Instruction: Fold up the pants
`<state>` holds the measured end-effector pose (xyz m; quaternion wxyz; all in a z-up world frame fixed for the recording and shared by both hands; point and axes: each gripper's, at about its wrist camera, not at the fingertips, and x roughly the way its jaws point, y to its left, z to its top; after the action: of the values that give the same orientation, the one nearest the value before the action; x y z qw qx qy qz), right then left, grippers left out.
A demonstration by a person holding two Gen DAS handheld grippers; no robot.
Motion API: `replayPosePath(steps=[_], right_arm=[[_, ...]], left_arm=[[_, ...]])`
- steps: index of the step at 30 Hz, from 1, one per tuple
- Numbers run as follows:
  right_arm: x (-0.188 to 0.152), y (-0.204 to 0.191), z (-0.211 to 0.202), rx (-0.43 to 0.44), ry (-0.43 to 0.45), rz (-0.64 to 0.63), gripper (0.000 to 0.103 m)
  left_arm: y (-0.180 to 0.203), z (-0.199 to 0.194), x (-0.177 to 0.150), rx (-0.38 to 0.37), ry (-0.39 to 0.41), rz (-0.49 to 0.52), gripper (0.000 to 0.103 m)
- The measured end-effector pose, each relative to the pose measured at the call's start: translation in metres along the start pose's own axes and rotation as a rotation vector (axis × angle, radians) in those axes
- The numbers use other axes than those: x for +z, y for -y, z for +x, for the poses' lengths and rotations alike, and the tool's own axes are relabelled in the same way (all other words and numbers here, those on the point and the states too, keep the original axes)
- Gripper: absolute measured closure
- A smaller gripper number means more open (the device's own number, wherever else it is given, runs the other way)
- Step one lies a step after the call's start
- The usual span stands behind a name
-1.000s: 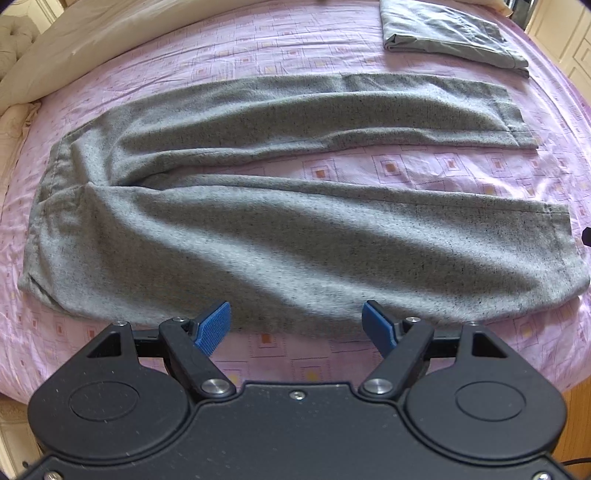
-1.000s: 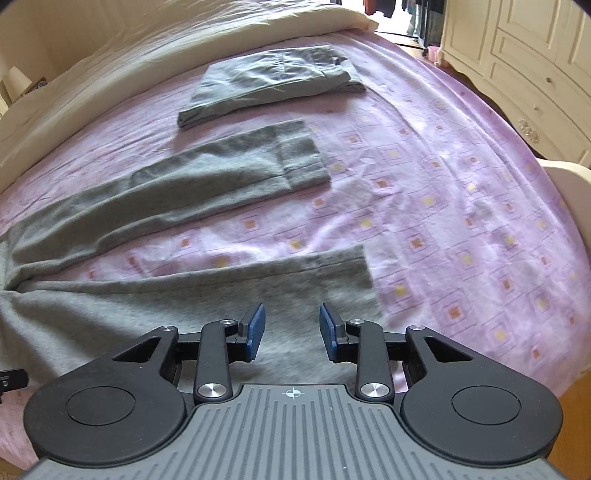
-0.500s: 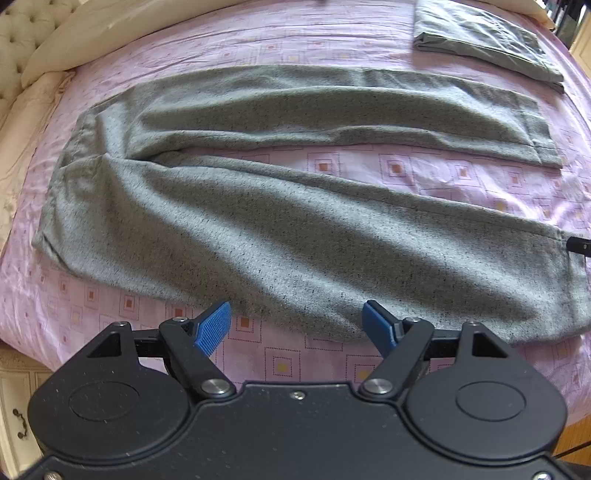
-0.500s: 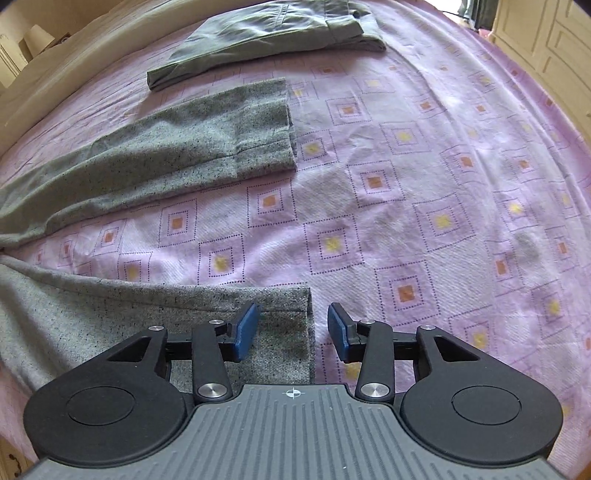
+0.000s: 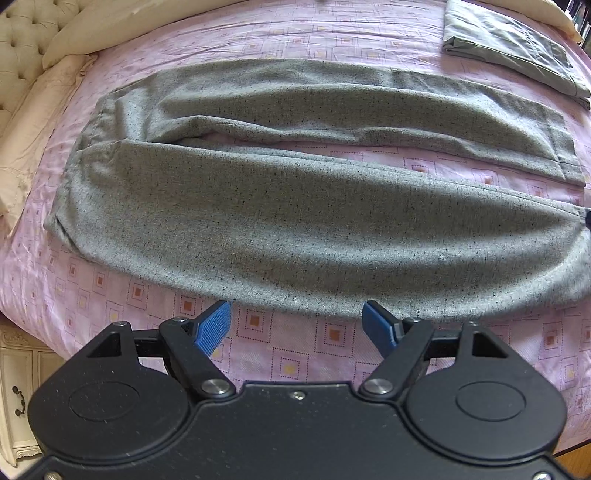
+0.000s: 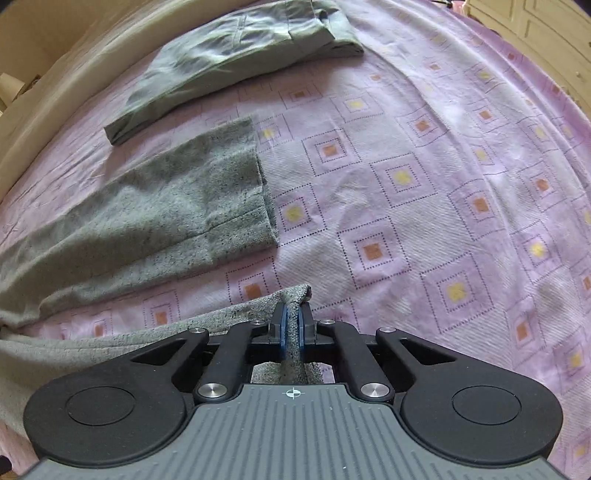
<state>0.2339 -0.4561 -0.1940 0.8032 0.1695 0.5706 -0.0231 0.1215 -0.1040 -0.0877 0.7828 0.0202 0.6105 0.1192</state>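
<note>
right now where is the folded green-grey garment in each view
Left wrist: folded green-grey garment at top right, beyond the grey pants.
Right wrist: it lies at top left, beyond the far pant leg's hem.
Shared landmark: that far hem.

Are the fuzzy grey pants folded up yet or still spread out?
Spread out. The grey pants lie flat on the bed, both legs apart with sheet showing between them.

Bare pink patterned bedsheet (image 6: 424,206) lies open right of the speckled grey pants (image 5: 295,221); folded grey-green trousers (image 6: 236,55) block the far side.
</note>
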Motion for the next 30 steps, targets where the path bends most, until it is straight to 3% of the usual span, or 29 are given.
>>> replayPosePath(steps=[6,13,18,24,26,28,30], right_arm=[[-0.018,0.027,-0.043,0.003,0.105,0.039,0.073],[-0.080,0.055,-0.077,0.059,0.039,0.111,0.072],[-0.112,0.050,-0.066,0.138,-0.006,0.211,0.071],[-0.113,0.055,-0.043,0.198,0.032,0.480,0.062],[-0.111,0.053,-0.035,0.189,0.028,0.510,0.062],[-0.109,0.047,-0.035,0.154,0.021,0.487,0.068],[-0.105,0.034,-0.043,0.113,0.011,0.408,0.097]], left_arm=[[0.001,0.000,-0.002,-0.007,0.001,0.005,0.024],[0.009,0.005,0.000,-0.015,-0.004,0.047,0.024],[0.017,0.003,0.000,-0.016,0.003,0.087,0.024],[0.021,-0.006,-0.004,-0.004,0.026,0.109,0.024],[0.020,-0.007,-0.006,-0.003,0.025,0.105,0.024],[0.019,-0.007,-0.007,-0.002,0.022,0.101,0.024],[0.018,-0.006,-0.009,-0.001,0.019,0.096,0.024]])
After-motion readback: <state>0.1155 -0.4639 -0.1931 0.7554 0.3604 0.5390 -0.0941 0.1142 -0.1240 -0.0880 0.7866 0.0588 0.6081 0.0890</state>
